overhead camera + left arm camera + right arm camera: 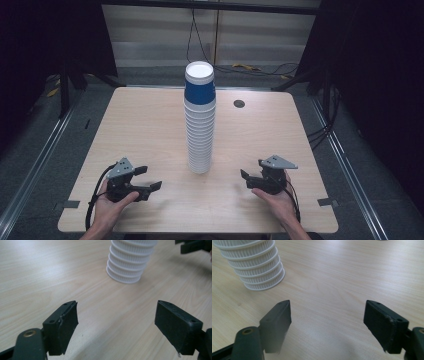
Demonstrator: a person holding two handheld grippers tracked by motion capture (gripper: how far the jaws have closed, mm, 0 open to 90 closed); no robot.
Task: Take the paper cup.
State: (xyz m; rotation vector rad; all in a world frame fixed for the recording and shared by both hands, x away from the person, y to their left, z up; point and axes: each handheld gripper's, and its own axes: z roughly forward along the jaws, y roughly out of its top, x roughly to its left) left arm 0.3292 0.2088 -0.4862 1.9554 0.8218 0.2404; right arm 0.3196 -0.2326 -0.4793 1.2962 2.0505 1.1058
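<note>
A tall stack of upturned paper cups [200, 120] stands in the middle of the wooden table [145, 125]; the top cup is blue with a white base, the lower rims are white and ribbed. The left gripper [149, 178] rests at the near left, held in a hand, jaws wide apart and empty. At the near right the right gripper [246, 178] also sits in a hand, open with nothing between its jaws. In the left gripper view [116, 320] the stack's foot [127, 265] lies ahead to the right. In the right gripper view [327, 322] the stack's foot [257, 267] lies ahead at upper left.
A dark round grommet [239, 103] sits in the table's far right part. Cables [260, 67] trail on the floor behind the table. Dark stands and rails flank both sides. Bare wood lies between the two grippers and the cups.
</note>
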